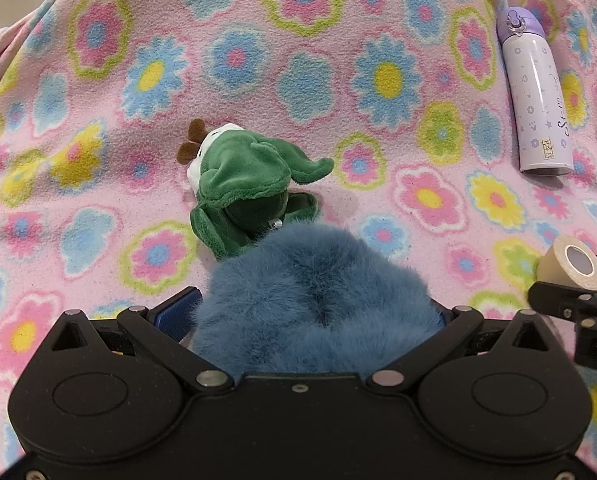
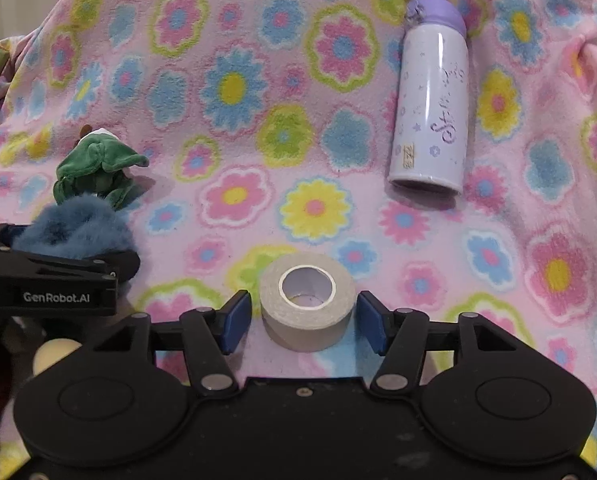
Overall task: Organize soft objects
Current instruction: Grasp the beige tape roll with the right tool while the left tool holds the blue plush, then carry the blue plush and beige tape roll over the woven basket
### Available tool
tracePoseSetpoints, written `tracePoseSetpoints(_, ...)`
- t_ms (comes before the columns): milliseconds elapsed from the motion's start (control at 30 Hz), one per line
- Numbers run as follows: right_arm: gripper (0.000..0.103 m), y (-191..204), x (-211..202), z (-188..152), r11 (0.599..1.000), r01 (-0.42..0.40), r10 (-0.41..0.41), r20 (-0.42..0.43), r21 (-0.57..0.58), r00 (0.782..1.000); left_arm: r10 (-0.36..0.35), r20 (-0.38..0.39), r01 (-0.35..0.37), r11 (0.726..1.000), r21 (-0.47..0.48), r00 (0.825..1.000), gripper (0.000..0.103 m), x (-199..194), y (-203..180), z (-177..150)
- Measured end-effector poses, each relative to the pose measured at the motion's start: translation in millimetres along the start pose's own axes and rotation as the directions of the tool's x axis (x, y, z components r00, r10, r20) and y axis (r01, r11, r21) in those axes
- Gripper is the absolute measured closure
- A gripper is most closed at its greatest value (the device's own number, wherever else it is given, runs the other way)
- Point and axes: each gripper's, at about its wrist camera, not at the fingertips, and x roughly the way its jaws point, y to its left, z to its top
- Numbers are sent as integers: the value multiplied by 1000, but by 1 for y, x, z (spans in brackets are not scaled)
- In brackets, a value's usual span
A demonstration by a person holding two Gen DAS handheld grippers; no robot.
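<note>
Your left gripper [image 1: 318,312] clamps the blue fluff [image 1: 314,300]. Your right gripper [image 2: 304,322] stands apart around the tape [image 2: 306,306], pads clear; the bottle [image 2: 430,104] lies at one o'clock.

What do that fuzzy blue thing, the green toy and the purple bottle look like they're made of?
Blue fluffy thing: long-pile faux fur by its look, with soft, wispy hairs.
Green toy: short plush fabric, matte, with stitched seams and floppy limbs.
Purple bottle: hard and smooth, with a glossy streak down its side; probably coated metal or plastic, I can't tell which. Its lilac cap looks like plastic.

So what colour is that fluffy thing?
Dusty blue fluffy thing, clearest in the left wrist view.
</note>
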Motion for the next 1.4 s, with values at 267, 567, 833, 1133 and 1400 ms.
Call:
tracePoseSetpoints(267,28,-5,10,2,999,-32,32,1,25,1000,0,0,0,1000,0,1000,2,0,0,0)
tracePoseSetpoints(567,0,-4,19,0,991,-131,131,-9,3,991,-2,-1,2,1000,-1,1000,2,0,0,0)
tracePoseSetpoints(833,0,-5,19,-2,991,-137,137,6,10,991,-5,-5,5,1000,2,1000,2,2,0,0)
tracePoseSetpoints(1133,0,-10,18,-3,987,-156,155,24,34,988,-5,-4,5,1000,2,1000,2,1,0,0)
tracePoseSetpoints(1400,0,-9,19,-3,988,-153,151,29,38,988,-4,-4,4,1000,1,1000,2,1,0,0)
